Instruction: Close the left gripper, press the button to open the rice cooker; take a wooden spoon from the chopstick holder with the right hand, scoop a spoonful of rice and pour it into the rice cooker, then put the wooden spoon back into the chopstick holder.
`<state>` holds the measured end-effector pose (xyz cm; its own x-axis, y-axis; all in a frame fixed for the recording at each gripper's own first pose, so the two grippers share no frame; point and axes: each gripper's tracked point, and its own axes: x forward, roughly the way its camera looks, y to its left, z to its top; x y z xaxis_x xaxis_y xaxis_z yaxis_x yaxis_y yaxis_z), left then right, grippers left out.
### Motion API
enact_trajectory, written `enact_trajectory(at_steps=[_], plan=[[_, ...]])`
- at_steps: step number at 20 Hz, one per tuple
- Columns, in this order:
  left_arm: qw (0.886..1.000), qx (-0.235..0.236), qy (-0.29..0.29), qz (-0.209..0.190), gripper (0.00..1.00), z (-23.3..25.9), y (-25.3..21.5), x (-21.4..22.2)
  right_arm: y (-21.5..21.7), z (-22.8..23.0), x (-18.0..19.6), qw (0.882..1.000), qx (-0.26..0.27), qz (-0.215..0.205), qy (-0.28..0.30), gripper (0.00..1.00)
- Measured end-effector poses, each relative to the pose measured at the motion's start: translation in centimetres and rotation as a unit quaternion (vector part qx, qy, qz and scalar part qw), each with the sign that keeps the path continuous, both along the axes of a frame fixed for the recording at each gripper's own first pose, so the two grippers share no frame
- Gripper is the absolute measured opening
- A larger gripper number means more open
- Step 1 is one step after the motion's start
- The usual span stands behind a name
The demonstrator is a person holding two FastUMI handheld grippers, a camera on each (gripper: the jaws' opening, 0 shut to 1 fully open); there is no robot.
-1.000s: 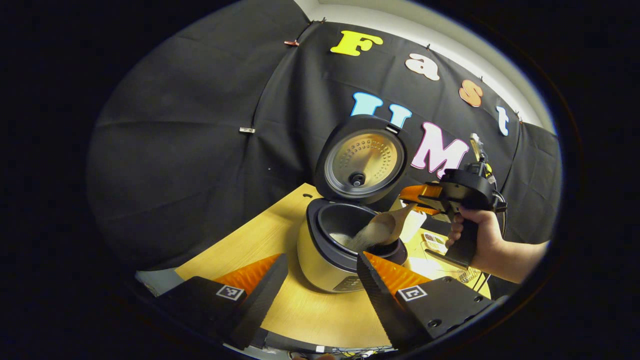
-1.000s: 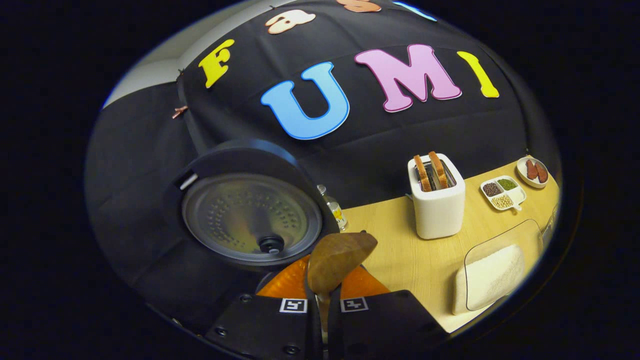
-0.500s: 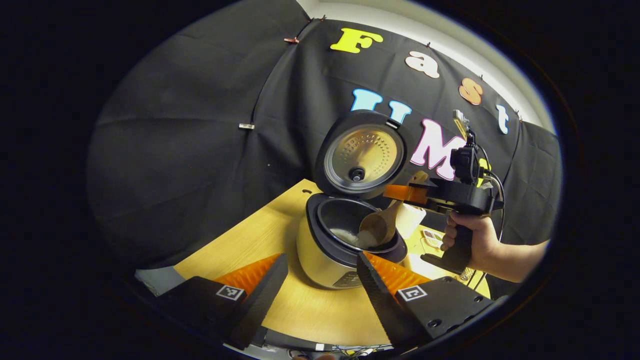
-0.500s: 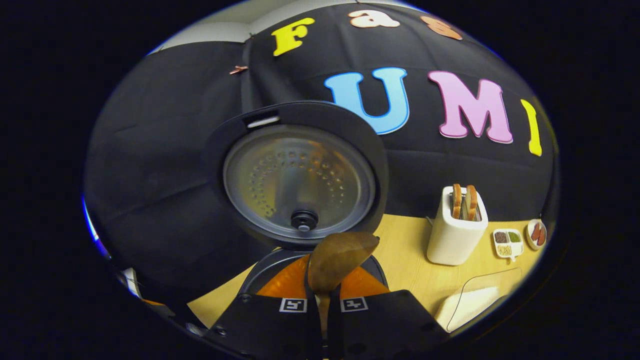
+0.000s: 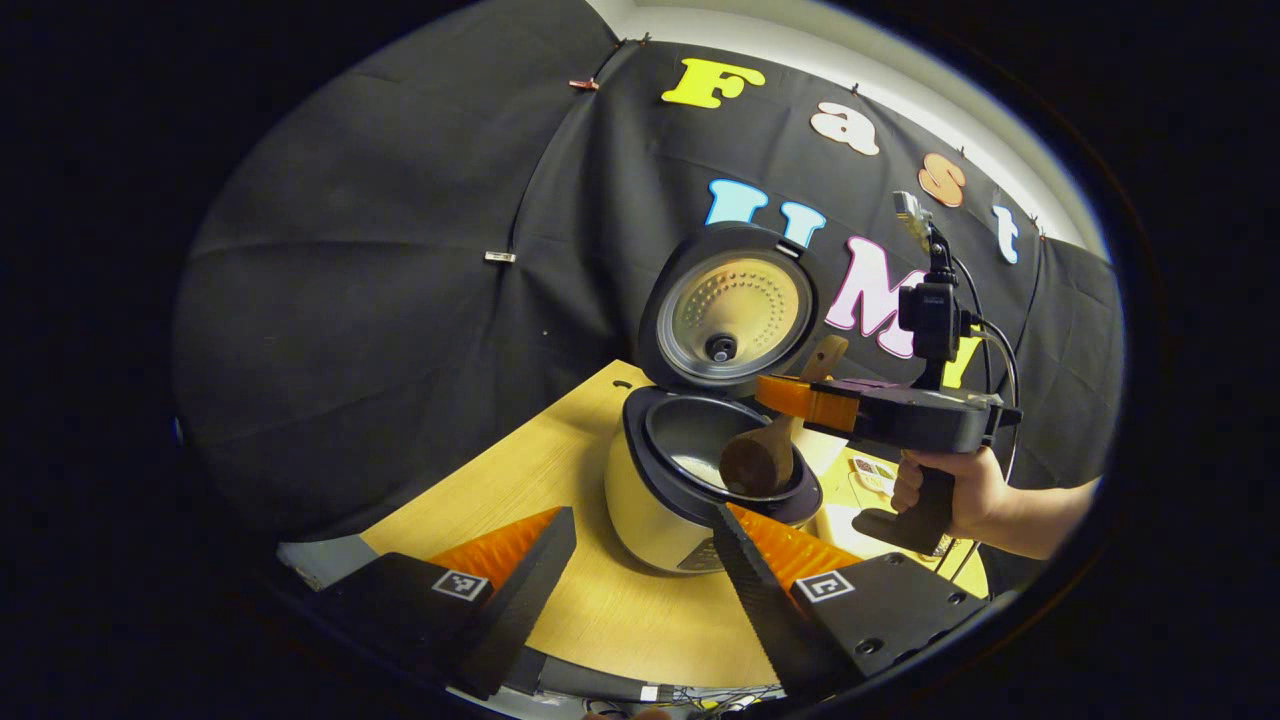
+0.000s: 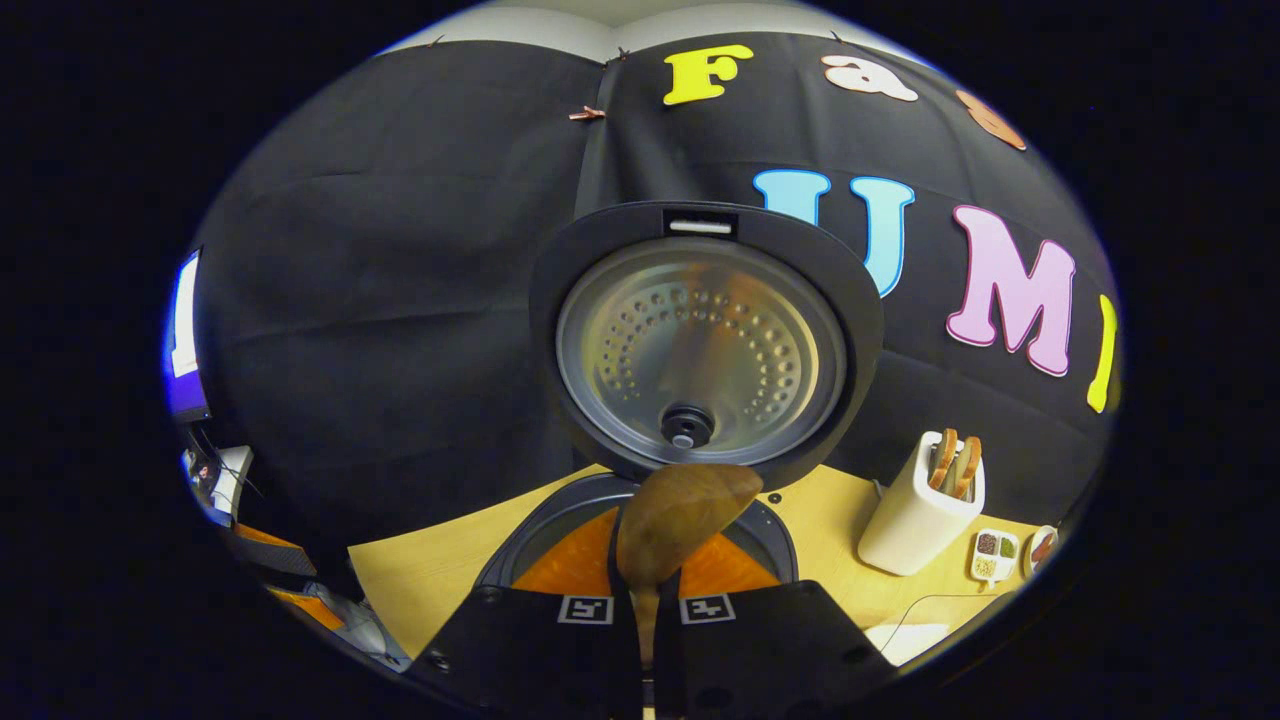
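Right gripper view: right gripper [image 6: 646, 578] clamps wooden spoon [image 6: 680, 520]; left gripper [image 5: 640, 560] gapes empty

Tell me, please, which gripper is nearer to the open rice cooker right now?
Right. The right gripper holds the wooden spoon over the rice cooker pot; the left gripper hangs open, back from its front.

dim booth | overhead light | lid [image 6: 700, 345] glare | fisheye-warped edges

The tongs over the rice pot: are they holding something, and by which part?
Yes: the right tongs are clamped on the wooden spoon, gripping its handle, with the bowl tipped down over the open rice cooker.
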<state>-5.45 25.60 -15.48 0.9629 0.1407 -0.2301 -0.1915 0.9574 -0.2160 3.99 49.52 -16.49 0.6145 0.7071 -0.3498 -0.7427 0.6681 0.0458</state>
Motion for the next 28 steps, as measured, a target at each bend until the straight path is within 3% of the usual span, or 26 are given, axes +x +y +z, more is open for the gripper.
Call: enact_trajectory(at_steps=[4, 9, 12, 14, 16, 21, 25, 28], plan=[[1.0, 0.007, -0.004, 0.0, 0.96, 0.2, -0.2, -0.2, -1.2, 1.9, 1.5, 0.996, 0.054, -0.048, 0.043, 0.1], [1.0, 0.011, -0.009, -0.003, 0.96, 0.7, -1.0, -0.5, -4.4, 4.9, 3.7, 0.975, 0.147, -0.114, 0.121, 0.1], [1.0, 0.017, -0.01, -0.011, 0.96, 0.9, -1.8, 0.0, -7.5, 6.2, 5.2, 0.963, 0.178, -0.15, 0.133, 0.09], [1.0, 0.017, -0.012, -0.019, 0.96, 1.1, -2.5, 0.4, -8.7, 7.0, 6.0, 0.963, 0.187, -0.157, 0.111, 0.09], [0.999, 0.018, -0.016, -0.025, 0.96, 1.6, -3.0, 0.7, -8.1, 7.9, 5.7, 0.974, 0.169, -0.133, 0.065, 0.09], [0.999, 0.013, -0.008, -0.029, 0.96, 0.8, -3.2, 0.5, -1.6, 6.7, 1.7, 0.995, 0.093, -0.008, -0.016, 0.09], [1.0, 0.012, -0.004, -0.015, 0.96, 0.3, -2.2, -0.4, 1.4, 3.9, -1.6, 0.995, 0.019, 0.075, -0.059, 0.09], [1.0, 0.005, -0.003, -0.005, 0.96, 0.0, -1.5, -0.8, 2.3, 3.2, -2.5, 0.993, 0.006, 0.093, -0.076, 0.09]])
